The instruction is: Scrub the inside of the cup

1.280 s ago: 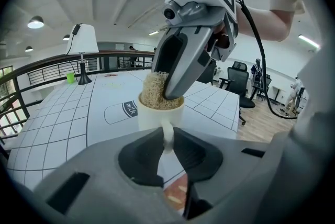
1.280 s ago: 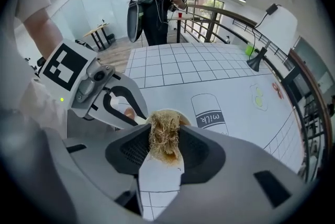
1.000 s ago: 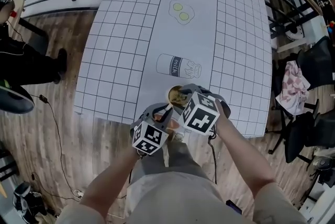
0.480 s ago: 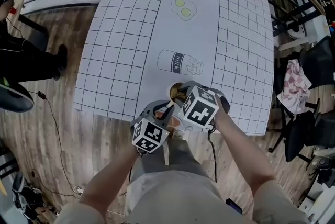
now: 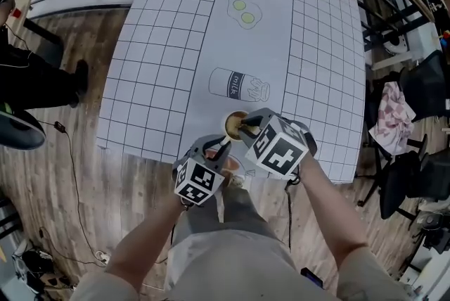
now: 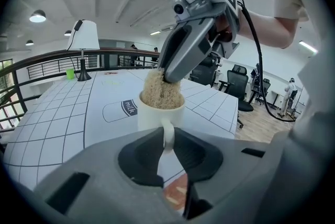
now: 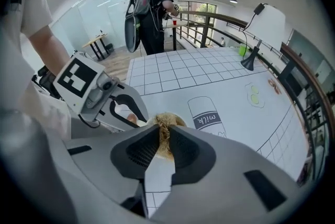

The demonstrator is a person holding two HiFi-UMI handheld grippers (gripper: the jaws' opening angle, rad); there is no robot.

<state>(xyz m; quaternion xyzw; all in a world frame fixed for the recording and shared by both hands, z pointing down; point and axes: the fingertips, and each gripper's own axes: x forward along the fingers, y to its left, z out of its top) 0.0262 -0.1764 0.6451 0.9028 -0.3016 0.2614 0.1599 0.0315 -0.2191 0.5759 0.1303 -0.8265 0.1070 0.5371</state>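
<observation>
– Two grippers met at one white mug. How did the left gripper hold it?
– Its jaws were pinched on the mug's handle, part-closed round the thin loop. The mug body stood upright just beyond the jaw tips, on the gridded tablecloth.
– And the right gripper?
– It pointed steeply down. Its jaws had just been closing and were pressed on a wad of tan fibre scrubber. The wad sat between the pads, and its lower part filled the mug's mouth, just beyond the tips. A drawn milk bottle lay farther beyond them on the cloth.
</observation>
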